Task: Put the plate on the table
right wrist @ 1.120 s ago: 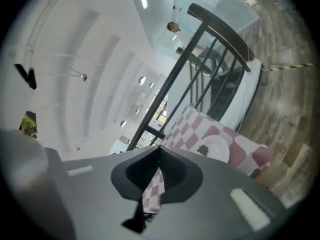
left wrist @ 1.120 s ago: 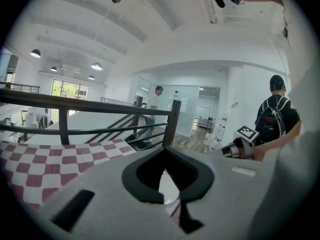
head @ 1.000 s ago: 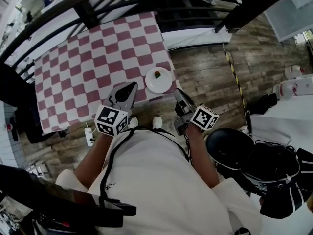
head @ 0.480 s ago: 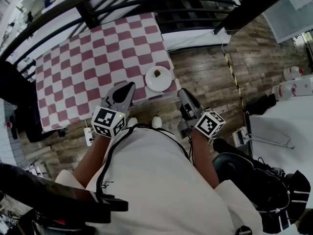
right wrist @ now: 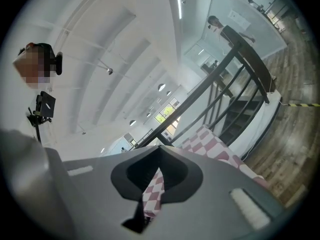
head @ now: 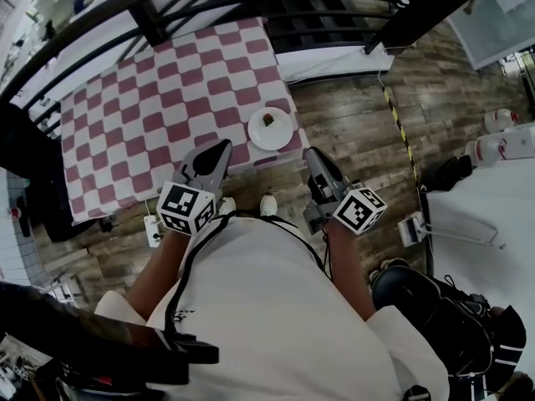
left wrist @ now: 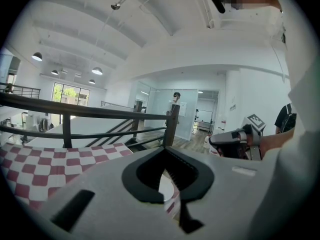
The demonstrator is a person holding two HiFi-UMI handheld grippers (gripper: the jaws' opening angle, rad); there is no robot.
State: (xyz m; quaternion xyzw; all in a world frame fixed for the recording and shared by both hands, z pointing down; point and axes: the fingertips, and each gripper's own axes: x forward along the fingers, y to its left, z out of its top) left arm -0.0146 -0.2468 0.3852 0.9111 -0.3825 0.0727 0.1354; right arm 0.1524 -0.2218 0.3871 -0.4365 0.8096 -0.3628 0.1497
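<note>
On checkered tablecloth (head: 150,115), round white plate (head: 274,134)

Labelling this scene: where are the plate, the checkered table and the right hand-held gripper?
plate (head: 260,138): head view, bare white part near its edge.
checkered table (head: 150,107): head view, middle of the cloth.
right hand-held gripper (head: 310,153): head view, jaw tips.
</note>
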